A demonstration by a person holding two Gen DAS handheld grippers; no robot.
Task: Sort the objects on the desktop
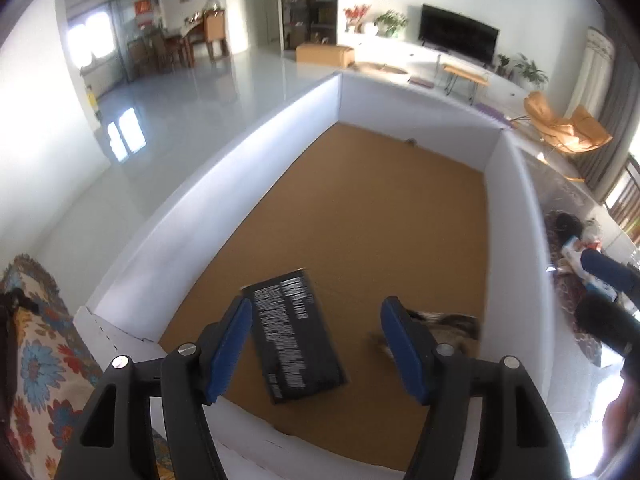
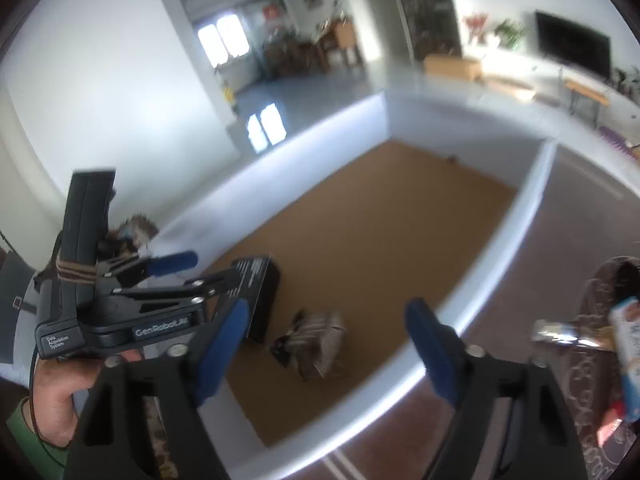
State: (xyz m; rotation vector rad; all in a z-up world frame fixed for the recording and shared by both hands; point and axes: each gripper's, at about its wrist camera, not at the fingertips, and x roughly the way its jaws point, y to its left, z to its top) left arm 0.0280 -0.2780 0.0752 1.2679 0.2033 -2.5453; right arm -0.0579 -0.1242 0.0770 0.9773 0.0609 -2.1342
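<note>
Both tongs are held spread and empty above a white-walled box with a brown floor. The left tongs hover over a black box lying flat at the near end; the right tongs point at a striped pouch just right of it. More items wait on the patterned surface at right. Judged next: a centred, level grip there.

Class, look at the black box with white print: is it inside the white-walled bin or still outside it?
Inside. The black box lies on the brown floor of the bin, enclosed by its white walls. The left gripper hovers open above it, not touching.
</note>
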